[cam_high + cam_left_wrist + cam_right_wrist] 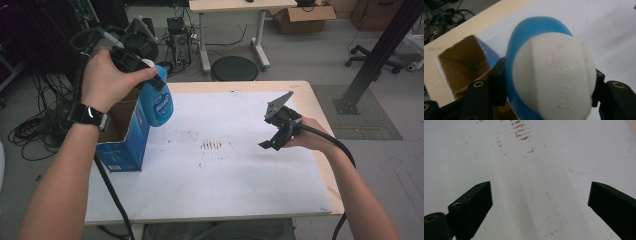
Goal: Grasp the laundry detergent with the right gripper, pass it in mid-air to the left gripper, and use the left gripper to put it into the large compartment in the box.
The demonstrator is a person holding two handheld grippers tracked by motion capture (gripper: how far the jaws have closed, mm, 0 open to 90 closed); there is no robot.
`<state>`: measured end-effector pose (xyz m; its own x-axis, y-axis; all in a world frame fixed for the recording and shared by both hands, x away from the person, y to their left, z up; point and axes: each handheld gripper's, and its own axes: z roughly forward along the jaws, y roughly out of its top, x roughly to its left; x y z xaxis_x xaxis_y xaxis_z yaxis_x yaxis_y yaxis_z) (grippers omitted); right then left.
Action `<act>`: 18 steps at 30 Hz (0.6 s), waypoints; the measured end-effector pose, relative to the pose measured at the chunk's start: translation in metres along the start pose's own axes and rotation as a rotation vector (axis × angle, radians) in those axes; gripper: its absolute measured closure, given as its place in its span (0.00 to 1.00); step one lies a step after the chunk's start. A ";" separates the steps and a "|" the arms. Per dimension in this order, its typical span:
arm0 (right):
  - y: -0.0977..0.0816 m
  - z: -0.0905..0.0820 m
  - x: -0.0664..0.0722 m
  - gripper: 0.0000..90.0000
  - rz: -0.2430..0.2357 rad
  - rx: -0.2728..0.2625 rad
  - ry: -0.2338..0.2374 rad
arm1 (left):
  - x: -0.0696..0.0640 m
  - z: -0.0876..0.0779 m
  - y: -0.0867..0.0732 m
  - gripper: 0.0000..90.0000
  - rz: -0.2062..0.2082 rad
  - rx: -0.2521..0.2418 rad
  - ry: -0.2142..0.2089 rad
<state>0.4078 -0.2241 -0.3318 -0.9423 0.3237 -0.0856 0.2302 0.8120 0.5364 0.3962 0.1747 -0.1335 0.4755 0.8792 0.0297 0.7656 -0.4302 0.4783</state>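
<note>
My biggest worry is the table (225,175) edge: the open blue carton (122,135) sits at about nine o'clock on the white sheet, close to the left rim, so a careless knock could shove it off or tip it.

Next is the carton's mouth. In the left gripper view its brown inside (461,65) lies at ten o'clock from the bottle, beside it rather than underneath. If I lower or release from here, I judge the bottle could catch the cardboard wall or land on the table.

The blue bottle (157,102) hangs in the air at one o'clock of the carton, above its right edge, tilted. My left gripper (145,72) is clamped around it just below the white cap (554,75), one jaw on each side. The body is rounded and smooth, so the hold may slip or the bottle may swing.

My right gripper (276,142) hovers at three o'clock over bare sheet (529,182), jaws spread wide, holding nothing. It is too far off to steady the carton.
</note>
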 end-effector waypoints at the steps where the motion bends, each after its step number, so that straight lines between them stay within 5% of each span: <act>1: -0.002 -0.002 -0.001 0.06 0.005 -0.003 -0.002 | 0.003 -0.003 0.000 0.42 -0.021 -0.002 0.010; 9: -0.011 -0.012 -0.008 0.06 0.034 0.000 -0.030 | 0.033 -0.027 -0.008 0.42 -0.230 -0.014 0.104; 18: -0.018 -0.017 -0.012 0.07 0.040 0.058 -0.045 | 0.064 -0.028 -0.029 0.42 -0.350 0.003 0.173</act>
<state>0.4108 -0.2513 -0.3264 -0.9205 0.3766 -0.1038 0.2820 0.8244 0.4907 0.3924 0.2488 -0.1205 0.1051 0.9944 0.0133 0.8699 -0.0984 0.4833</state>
